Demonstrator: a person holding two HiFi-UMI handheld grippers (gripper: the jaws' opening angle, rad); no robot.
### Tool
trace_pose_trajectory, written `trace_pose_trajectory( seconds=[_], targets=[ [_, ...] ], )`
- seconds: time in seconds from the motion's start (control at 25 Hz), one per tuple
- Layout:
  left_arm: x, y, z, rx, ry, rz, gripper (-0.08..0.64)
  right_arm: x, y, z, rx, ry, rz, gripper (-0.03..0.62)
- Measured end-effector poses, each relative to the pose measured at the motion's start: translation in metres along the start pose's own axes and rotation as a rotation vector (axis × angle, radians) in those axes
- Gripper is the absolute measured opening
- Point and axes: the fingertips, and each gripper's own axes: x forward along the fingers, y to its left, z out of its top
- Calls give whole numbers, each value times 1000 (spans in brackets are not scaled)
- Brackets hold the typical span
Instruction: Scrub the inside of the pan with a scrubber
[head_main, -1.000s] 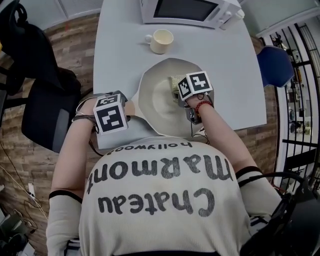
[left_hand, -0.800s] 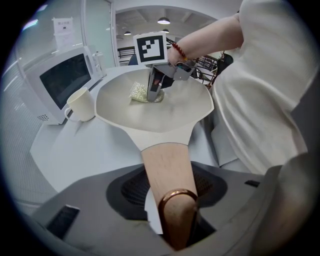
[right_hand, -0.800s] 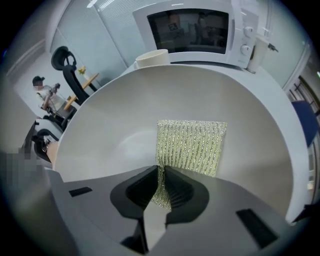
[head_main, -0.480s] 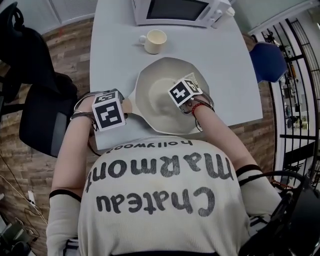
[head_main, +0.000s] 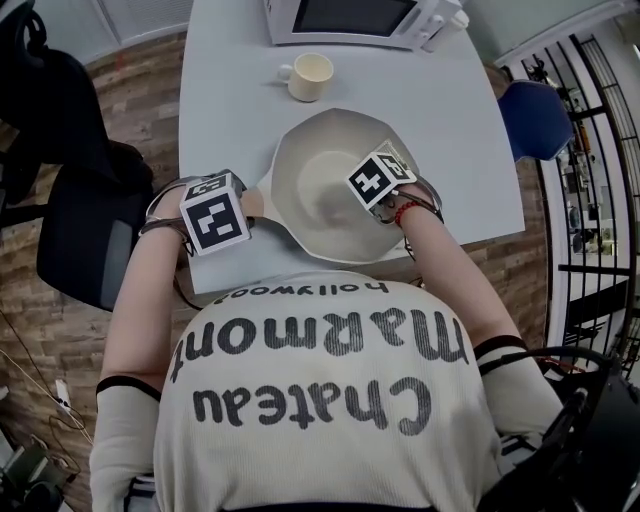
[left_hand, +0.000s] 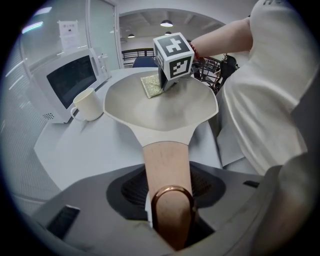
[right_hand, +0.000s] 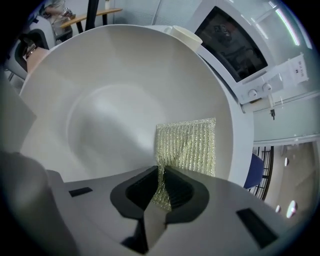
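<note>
Left tool (left_hand: 169, 197), jaws just tightening, clamped the handle (left_hand: 165, 162); right tool (right_hand: 161, 187) pinched the scrubber (right_hand: 187, 145), best pressed flat, circling the pan (right_hand: 115, 85).

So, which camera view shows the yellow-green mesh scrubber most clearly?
Right gripper view: the yellow-green mesh scrubber sits large, clamped by the right gripper. The left gripper view shows it small; the head view mostly hides it.

Bright, even indoor light; fisheye bending, dark vignetted corners.
</note>
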Motion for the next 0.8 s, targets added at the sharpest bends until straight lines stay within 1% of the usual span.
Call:
trace_pose_trajectory(
  seconds=[0.16, 0.36, 0.48, 0.52, 0.56, 0.6, 0.64, 0.68, 0.72, 0.8],
  targets=[
    [-1, -1, 0, -13, -2, -11, 201, -12, -11, 0, 54, -55, -16, 46],
    [0, 0, -1, -18, -5, -21, 201, -29, -19, 4, 149, -148, 6, 46],
    [0, -1, 0, -23, -5, -27, 201, -54, -26, 13, 147, -265, -1, 46],
    [0, -1, 0, -25, -5, -28, 201, -66, -26, 17, 163, -316, 13, 46],
    [-1, -1, 0, -27, -4, -29, 201, -77, -23, 21, 197, -370, 54, 46],
    [-1, -1, 0, -28, -4, -29, 201, -88, -16, 27, 244, -425, 127, 46],
    [-1, -1, 1, -28, -3, -29, 201, -99, -5, 35, 286, -475, 224, 46],
    [-1, -1, 1, -27, -3, -29, 201, -108, 11, 43, 308, -515, 331, 46],
    [-1, -1, 1, -27, -3, -29, 202, -118, 30, 52, 307, -545, 433, 47],
    [-1, -2, 1, -24, -2, -29, 204, -135, 71, 68, 267, -584, 617, 48]
  ],
)
